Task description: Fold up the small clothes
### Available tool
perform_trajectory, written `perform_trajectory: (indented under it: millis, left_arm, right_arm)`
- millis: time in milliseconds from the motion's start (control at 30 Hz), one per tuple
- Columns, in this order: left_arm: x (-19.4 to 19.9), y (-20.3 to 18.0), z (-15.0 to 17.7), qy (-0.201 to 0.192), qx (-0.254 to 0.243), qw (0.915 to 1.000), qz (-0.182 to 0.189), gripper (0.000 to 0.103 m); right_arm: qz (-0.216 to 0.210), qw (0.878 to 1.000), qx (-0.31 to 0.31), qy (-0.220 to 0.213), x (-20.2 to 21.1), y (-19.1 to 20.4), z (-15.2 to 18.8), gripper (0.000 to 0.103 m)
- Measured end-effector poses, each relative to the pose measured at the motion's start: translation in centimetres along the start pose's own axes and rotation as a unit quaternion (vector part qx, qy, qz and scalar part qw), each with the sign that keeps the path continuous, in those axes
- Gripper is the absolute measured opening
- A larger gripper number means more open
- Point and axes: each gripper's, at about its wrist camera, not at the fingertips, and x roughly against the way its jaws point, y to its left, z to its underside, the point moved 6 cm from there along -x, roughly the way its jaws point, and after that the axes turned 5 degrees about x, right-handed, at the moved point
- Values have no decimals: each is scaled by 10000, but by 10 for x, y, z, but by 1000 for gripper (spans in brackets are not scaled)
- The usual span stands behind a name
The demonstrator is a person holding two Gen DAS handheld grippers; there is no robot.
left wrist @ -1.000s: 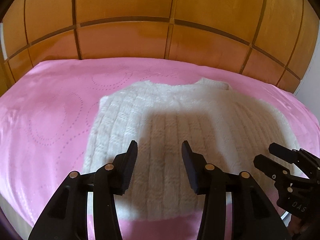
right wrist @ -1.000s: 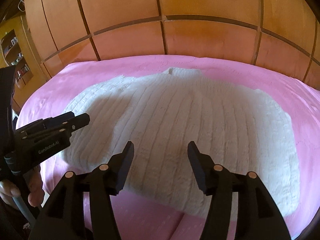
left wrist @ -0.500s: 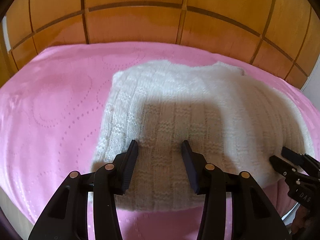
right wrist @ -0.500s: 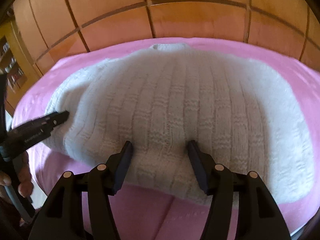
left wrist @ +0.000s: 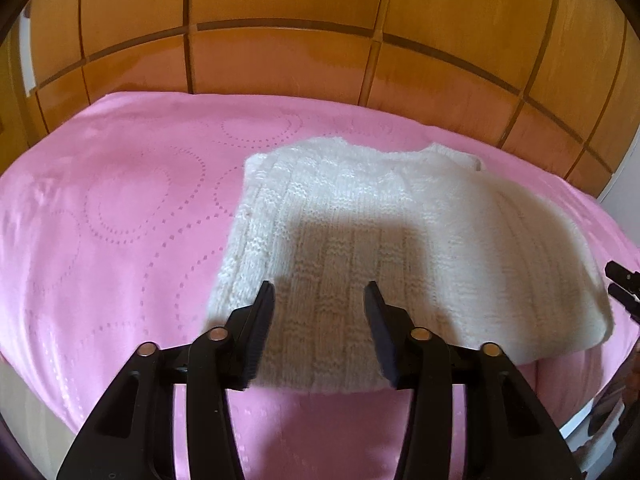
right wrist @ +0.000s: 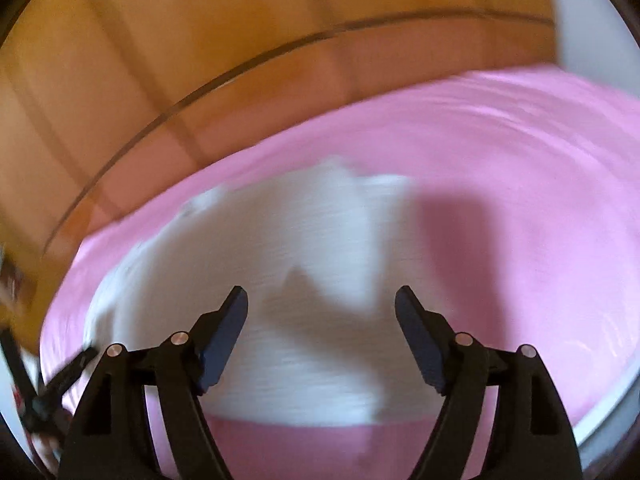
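In the left wrist view, the cream-white cable-knit sweater [left wrist: 384, 248] lies flat on the pink bedspread with dotted heart stitching [left wrist: 120, 216], folded into a compact block with its neckband at the far edge, toward the orange-brown panelled wooden wall [left wrist: 280, 28]. The sweater sits on the right half of the bedspread, its near hem close to the bedspread's front edge. The left gripper [left wrist: 320, 300] hovers over the sweater's near hem, slightly left of the sweater's centre; its two black fingers are spread wide apart and nothing lies between them. A shadow covers the sweater's near-central area. At the sweater's right edge, the black tips of the right gripper [left wrist: 622, 280] enter the frame; from this view their opening cannot be judged. In the right wrist view, heavily motion-blurred, the sweater [right wrist: 280, 300] appears as a white mass on the bedspread [right wrist: 500, 200], with the wooden wall [right wrist: 200, 60] beyond it. The right gripper [right wrist: 322, 300] is positioned above the sweater's right-hand portion, fingers fully spread and holding nothing. Part of the left gripper [right wrist: 68, 372] shows beside the sweater's left edge.
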Motion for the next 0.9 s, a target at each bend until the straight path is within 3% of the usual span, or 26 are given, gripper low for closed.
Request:
perform_trajectory:
  millis: [67, 133, 300, 333, 367, 467, 567, 600, 767, 900]
  left_arm:
    - [3, -3, 2, -44, -29, 10000, 76, 52]
    - [2, -9, 4, -13, -155, 9998, 111, 52]
    - [0, -22, 7, 40, -347, 9991, 246, 52]
    - [-1, -24, 8, 20, -434, 9988, 223, 52]
    - [-3, -26, 8, 31, -491, 9986, 200, 52]
    - [-18, -27, 13, 287, -533, 9979, 210, 52]
    - [-26, -26, 13, 395, -443, 9978, 291, 52]
    - [-28, -26, 12, 417, -445, 9976, 321, 52]
    - [-31, -23, 10, 521, -385, 9964, 548, 52]
    - [-31, -18, 8, 566, -223, 9948, 812, 52]
  right_arm:
    - [9, 9991, -415, 78, -2, -28, 2, 77]
    - [-274, 9951, -911, 287, -9, -49, 11, 77]
    - [-892, 9874, -1198, 524, -22, -49, 30, 77]
    - [-1003, 9867, -1161, 531, -21, -46, 30, 75]
    - [-1134, 9853, -1149, 565, -21, -43, 30, 65]
    - [-1448, 9808, -1066, 758, -27, -28, 33, 56]
    - [-1744, 9741, -1104, 919, -33, -14, 35, 27]
    - [-1754, 9742, -1074, 928, -36, -7, 31, 23]
    - [-2214, 9713, -624, 601, -9, 45, 3, 21]
    - [-2647, 9638, -87, 297, 18, 110, -26, 20]
